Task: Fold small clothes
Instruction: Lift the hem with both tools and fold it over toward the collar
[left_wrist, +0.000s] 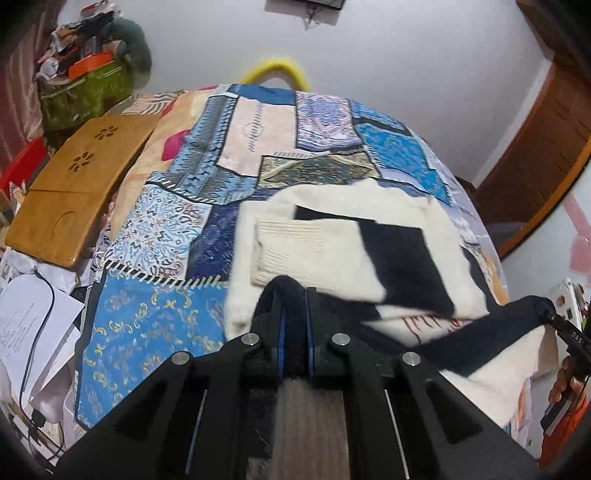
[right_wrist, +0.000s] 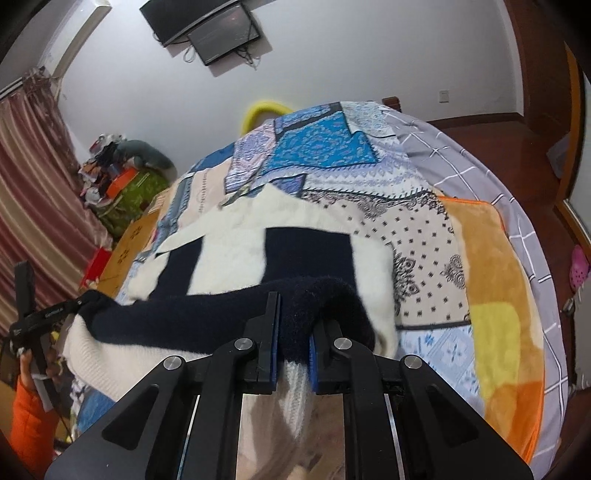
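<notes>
Sweater (left_wrist: 332, 236) lies mid-bed, white w/ navy blocks, near hem raised off quilt (left_wrist: 155, 206). L gripper (left_wrist: 294, 295) pinched shut on navy hem; R gripper (right_wrist: 294, 310) likewise clamped on hem. Judged: hem to be carried level, kept taut, laid square on far half. Room: bare quilt beyond; wooden board (left_wrist: 74, 184) at bed's left edge, orange blanket (right_wrist: 491, 295) toward right edge.

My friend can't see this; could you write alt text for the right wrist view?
The right gripper is shut on the dark navy edge of a cream and navy knitted sweater, spread on a blue patchwork bedspread. The left gripper pinches the same edge farther left.
</notes>
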